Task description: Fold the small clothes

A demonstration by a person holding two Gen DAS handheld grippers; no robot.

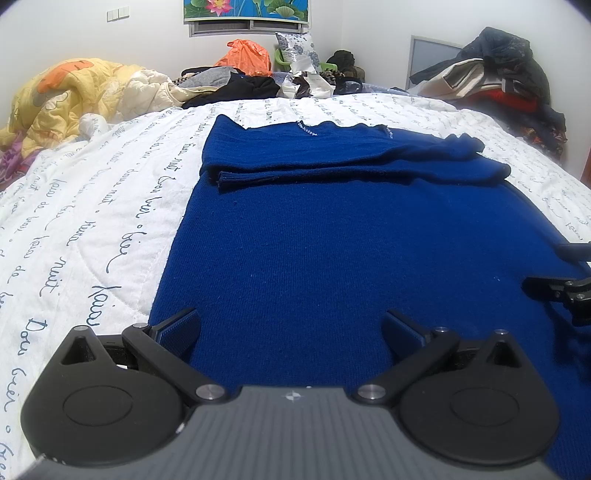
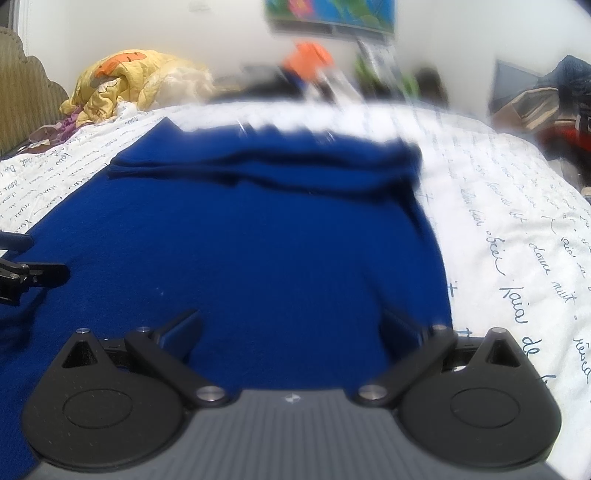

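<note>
Both grippers hover low over a blue sweater [image 1: 332,258] spread on a white script-printed quilt [image 1: 92,221]. The left gripper [image 1: 291,332] and right gripper [image 2: 291,332] have jaws spread wide, holding nothing. Sleeves are folded across the sweater's far end. Clothes piles [image 1: 240,74] lie beyond.

- The sweater [image 1: 332,240] is deep royal blue knit, with a thin line of white speckled trim at its neckline.
- The bed cover [image 1: 92,221] is white, quilted, patterned with rows of dark blue-grey cursive handwriting.
- The crumpled quilt [image 1: 62,96] is pale yellow with orange patches.
- The plastic bag [image 1: 245,55] is bright orange.
- The wall picture [image 1: 245,9] shows green leaves and a pink flower on turquoise.
- The left gripper [image 1: 291,328] is black with a grey ribbed body and dark blue pads.
- The right gripper [image 2: 291,328] has the same black and grey.
</note>
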